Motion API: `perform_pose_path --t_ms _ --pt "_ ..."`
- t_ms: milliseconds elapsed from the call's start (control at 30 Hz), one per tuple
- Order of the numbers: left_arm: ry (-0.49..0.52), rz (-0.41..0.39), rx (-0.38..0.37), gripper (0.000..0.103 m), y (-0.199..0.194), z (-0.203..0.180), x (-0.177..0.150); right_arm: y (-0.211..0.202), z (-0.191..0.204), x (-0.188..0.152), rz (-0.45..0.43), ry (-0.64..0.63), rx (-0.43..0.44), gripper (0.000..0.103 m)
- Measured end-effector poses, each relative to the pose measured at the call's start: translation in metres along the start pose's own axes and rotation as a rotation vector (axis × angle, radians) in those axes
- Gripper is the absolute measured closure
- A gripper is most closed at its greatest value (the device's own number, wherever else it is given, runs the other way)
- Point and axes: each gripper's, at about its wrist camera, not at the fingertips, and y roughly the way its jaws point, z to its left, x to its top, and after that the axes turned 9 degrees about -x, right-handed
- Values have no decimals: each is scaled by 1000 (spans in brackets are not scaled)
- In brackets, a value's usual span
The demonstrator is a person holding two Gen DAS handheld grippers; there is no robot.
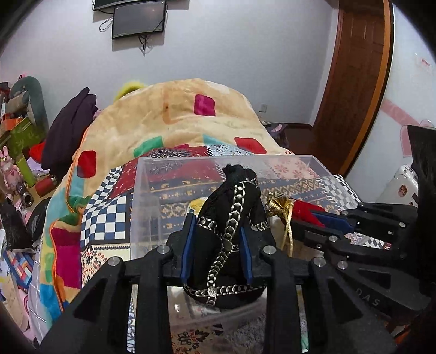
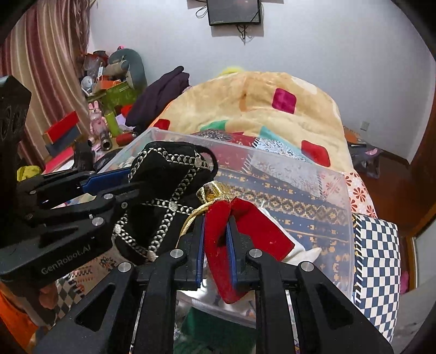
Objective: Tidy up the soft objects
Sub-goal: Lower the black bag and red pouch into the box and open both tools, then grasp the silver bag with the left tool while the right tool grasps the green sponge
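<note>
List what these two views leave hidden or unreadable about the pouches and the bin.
- Bin contents: in both views the tongs and held pouches block most of the inside.
- Black pouch bottom: left view, hidden behind the left tongs.
- Red pouch lower end: right view, hidden between the right tongs.
- Wall screen: too small to read.

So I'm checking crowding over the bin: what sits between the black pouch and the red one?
A gold tassel and cord, seen in both wrist views, beside the black pouch and red pouch.
</note>
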Motion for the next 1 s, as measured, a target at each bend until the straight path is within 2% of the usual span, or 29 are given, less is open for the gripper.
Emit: perform_pose_path --t_ms 100,167,267,333,433,533,700,833,1000 --pt "-9 1 -14 67 -6 -1 -2 -2 -1 -2 12 -7 1 80" --pt "-23 0 -29 63 -10 1 -3 -5 -2 -3 9 -11 -2 66" --pt "-40 -7 -51 59 -20 3 -5 -15 -3 -6 -6 -20 -9 52" --pt "-36 -22 -54 56 -28 1 -5 -20 -3 -7 -12 -31 -11 47" --pt "-28 -60 -57 47 -45 -3 -6 -31 -4 -9 -34 -48 -27 39" --pt "-22 -101 -66 40 -63 -8 -6 -43 -9 -12 -63 -42 -28 27" --pt "13 -140 -53 27 -85 -20 -13 -62 -18 -18 -108 -19 -34 21" --pt "23 -137 -56 13 -91 -25 -25 -70 -23 -25 -113 0 -35 20" --pt "28 -91 -56 10 -82 -29 -43 -68 -25 -41 -86 15 -31 19"
